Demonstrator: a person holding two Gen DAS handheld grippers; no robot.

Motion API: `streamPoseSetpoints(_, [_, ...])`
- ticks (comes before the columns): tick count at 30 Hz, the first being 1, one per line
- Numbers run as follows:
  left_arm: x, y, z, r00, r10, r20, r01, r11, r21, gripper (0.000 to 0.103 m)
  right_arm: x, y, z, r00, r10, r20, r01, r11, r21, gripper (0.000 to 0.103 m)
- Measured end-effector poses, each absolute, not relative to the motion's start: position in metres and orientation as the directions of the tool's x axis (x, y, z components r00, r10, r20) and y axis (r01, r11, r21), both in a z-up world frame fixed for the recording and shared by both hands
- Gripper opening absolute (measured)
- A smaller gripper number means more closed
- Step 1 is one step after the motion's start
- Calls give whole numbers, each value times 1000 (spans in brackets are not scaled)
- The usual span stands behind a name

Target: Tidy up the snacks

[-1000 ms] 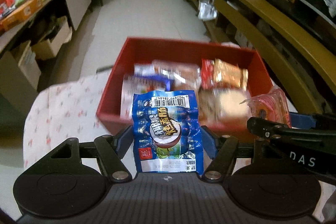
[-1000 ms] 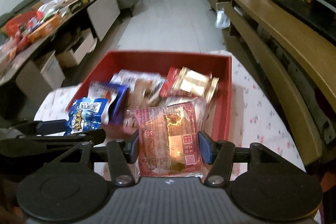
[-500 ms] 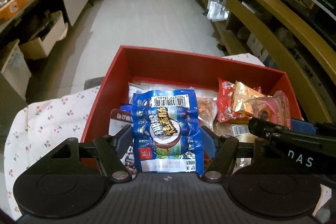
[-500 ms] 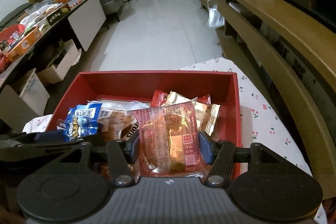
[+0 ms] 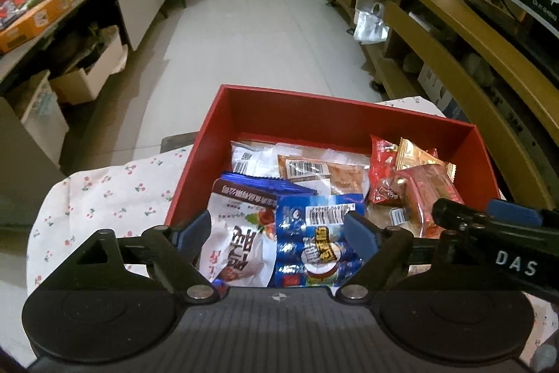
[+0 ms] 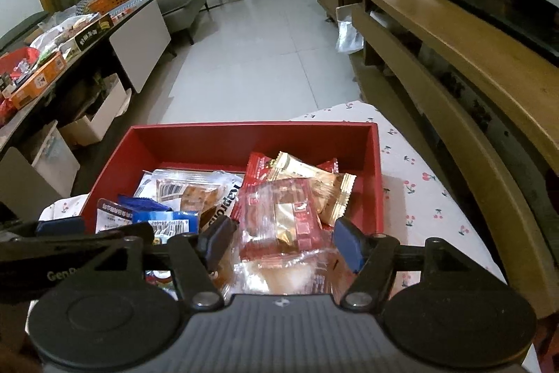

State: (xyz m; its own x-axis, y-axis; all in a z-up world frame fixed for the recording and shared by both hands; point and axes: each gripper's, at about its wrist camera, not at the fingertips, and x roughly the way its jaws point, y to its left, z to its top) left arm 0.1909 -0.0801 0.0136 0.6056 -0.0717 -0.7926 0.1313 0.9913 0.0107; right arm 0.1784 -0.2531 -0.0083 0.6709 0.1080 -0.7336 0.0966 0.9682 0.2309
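Both grippers hovered over the near end of one red box [image 5: 290, 114] on the cherry-print worktop [image 5: 115, 191], their fingers opening. The left gripper [image 5: 279, 233] spread clear of one blue sausage pack [image 5: 314, 250], the right gripper [image 6: 279, 243] clear of one clear-wrapped red pastry [image 6: 283, 222]. Both snacks lay in the box atop several others, one gold wrapper [image 6: 314, 177] farther back.

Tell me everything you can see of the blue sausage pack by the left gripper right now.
The blue sausage pack is a glossy plastic wrapper printed with a barcode label at its top, yellow lettering and a round logo. It lies inside the red box at the near edge, resting on other snacks, its left side against a white-and-red packet. It sits between the opening jaws of the left gripper; neither pad looks pressed on it, though the right one stands close.
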Motion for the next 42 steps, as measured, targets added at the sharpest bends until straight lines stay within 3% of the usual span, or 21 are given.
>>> streamPoseSetpoints(9, [155,-68,22,637,-53,-769,99,995,12,103,137,-251,6,677,123,-726,83,967,241,72])
streamPoseSetpoints(18, [112,-59,28,658,-53,-751,76,997,-3,103,89,-251,15,678,127,-724,101,960,263,73])
streamPoseSetpoints(30, [59,-59,25,679,-9,-734,104,991,84,103,36,-237,11,667,133,-733,87,963,254,76])
streamPoseSetpoints(42, [30,-56,17,642,-69,-764,143,989,31,103,8,-233,4,649,117,-752,103,965,239,76])
